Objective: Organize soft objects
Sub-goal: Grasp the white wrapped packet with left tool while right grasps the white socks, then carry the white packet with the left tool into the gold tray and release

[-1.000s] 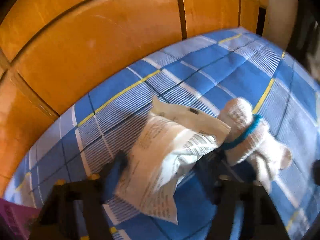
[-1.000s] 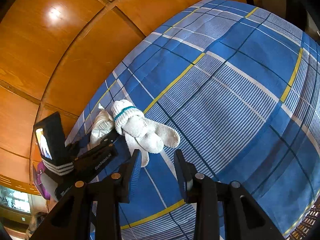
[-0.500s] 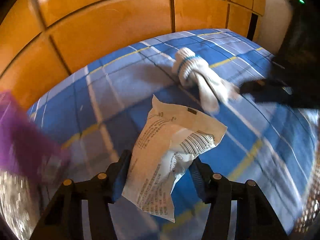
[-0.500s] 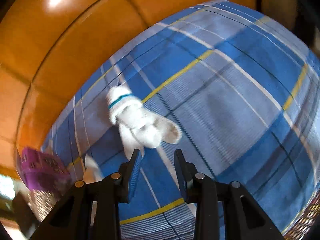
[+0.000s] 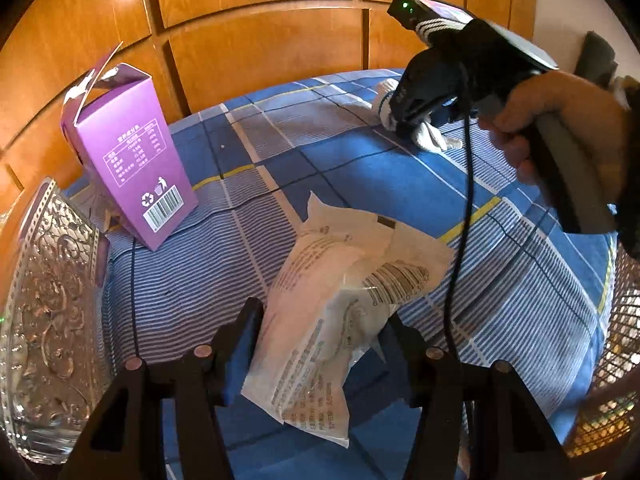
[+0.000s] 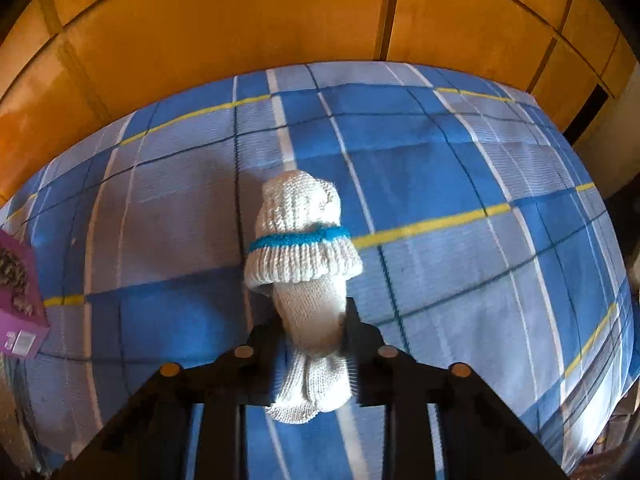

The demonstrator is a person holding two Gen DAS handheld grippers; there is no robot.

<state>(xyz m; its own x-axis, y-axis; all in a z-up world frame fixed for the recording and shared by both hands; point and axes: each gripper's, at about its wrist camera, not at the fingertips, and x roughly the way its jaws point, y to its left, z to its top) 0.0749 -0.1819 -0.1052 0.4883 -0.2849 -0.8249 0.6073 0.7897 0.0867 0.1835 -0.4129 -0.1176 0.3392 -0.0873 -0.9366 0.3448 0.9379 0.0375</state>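
My left gripper (image 5: pixel 320 340) is shut on a white plastic packet (image 5: pixel 336 304) printed with a barcode, held a little above the blue checked bedcover (image 5: pixel 360 168). A rolled pair of white knitted gloves (image 6: pixel 300 232) with a teal band lies on the cover. My right gripper (image 6: pixel 312 328) points down over them, its jaws closing, and the pads pinch the narrow part of the bundle. In the left wrist view the gloves (image 5: pixel 432 140) show at the far right under that gripper, which a hand (image 5: pixel 560 120) holds.
A purple carton (image 5: pixel 132 168) with an open top stands on the cover at the left; its edge (image 6: pixel 18 304) also shows in the right wrist view. An ornate glass dish (image 5: pixel 44 300) is at the far left. Wooden panels (image 5: pixel 260 60) rise behind. A black cable (image 5: pixel 466 200) hangs from the right hand.
My left gripper carried the packet leftward, away from the gloves, and the purple carton and glass dish came into view. My right gripper rolled, came down over the gloves and narrowed its jaws onto them.
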